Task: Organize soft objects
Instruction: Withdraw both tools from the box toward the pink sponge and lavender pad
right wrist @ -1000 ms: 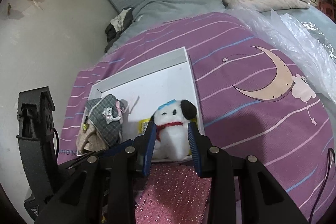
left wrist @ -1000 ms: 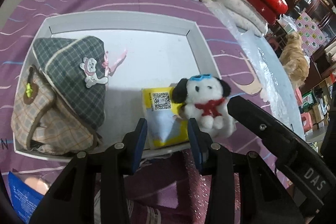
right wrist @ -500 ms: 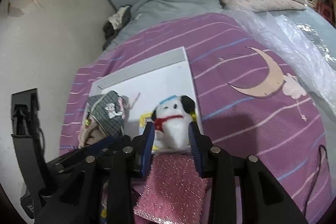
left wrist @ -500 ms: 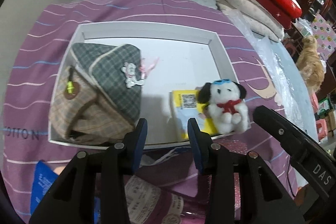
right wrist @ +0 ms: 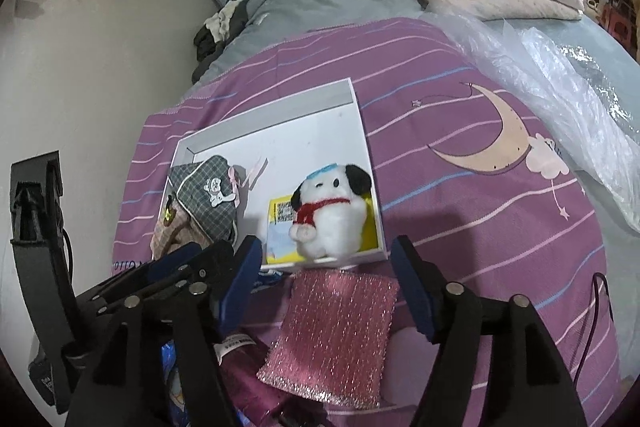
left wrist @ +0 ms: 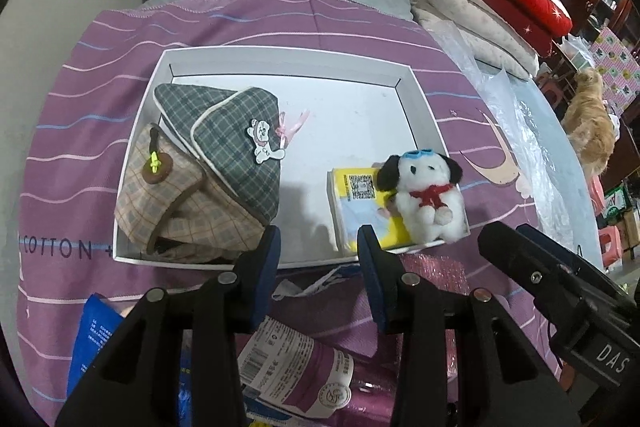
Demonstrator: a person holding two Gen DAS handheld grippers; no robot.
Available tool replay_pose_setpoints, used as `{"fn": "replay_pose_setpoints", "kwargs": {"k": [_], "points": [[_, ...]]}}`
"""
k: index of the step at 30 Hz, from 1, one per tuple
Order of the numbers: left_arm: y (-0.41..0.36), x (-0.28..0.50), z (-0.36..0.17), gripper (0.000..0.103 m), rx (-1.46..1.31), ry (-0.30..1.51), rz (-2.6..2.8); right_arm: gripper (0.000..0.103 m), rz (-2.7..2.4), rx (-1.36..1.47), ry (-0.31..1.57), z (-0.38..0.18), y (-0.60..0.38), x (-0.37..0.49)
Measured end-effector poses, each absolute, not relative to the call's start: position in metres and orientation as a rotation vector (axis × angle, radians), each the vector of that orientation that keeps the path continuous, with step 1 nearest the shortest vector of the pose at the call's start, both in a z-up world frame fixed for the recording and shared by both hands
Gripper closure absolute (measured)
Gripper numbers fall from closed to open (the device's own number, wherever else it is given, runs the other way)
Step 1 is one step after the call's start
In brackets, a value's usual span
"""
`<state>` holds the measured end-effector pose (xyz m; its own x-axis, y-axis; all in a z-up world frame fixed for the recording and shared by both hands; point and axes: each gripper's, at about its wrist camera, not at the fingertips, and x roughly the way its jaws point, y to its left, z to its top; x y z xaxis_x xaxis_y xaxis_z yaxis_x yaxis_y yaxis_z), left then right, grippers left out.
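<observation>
**Plush dog set down in the white box, right jaws spread**

A shallow white box (left wrist: 420, 99) lies on a purple striped bedspread (right wrist: 460, 155). The plush dog (right wrist: 328, 211) sits upright in the near right corner of the box, leaning partly on a yellow packet (left wrist: 362, 203) that lies flat on the box floor. Two plaid pouches fill the left end: a grey-green pouch (left wrist: 236, 147) overlaps a tan pouch (left wrist: 160, 203).

The right gripper (right wrist: 326, 279) hovers just in front of the box edge. Its jaws have just been opening and now stand wide apart; the pads touch nothing, and the dog sits beyond them, free of both fingers.

The left gripper (left wrist: 318, 267) is held over the near wall of the box, its jaws partly spread with nothing between them.

A glittery pink cloth (right wrist: 336, 331) lies on the bedspread in front of the box, below the right gripper. A purple labelled pack (left wrist: 304, 367) and a blue packet (left wrist: 92, 343) lie nearby.
</observation>
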<state>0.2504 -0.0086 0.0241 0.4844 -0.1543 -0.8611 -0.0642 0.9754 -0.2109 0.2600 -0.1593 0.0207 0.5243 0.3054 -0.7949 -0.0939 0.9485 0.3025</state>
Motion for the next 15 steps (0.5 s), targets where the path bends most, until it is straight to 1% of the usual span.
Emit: {"fn": "replay_pose_setpoints", "kwargs": {"k": [5, 10, 15], "points": [[-0.005, 0.247, 0.028, 0.061, -0.274, 1.093, -0.103, 0.026, 0.226, 0.236, 1.014, 0.022, -0.164, 0.256], [-0.007, 0.245, 0.029, 0.062, -0.349, 1.132, -0.198, 0.026, 0.189, 0.228, 1.055, 0.02, -0.172, 0.253], [-0.017, 0.242, 0.029, 0.062, -0.339, 1.165, -0.227, 0.026, 0.147, 0.21, 1.11, 0.012, -0.179, 0.251]]}}
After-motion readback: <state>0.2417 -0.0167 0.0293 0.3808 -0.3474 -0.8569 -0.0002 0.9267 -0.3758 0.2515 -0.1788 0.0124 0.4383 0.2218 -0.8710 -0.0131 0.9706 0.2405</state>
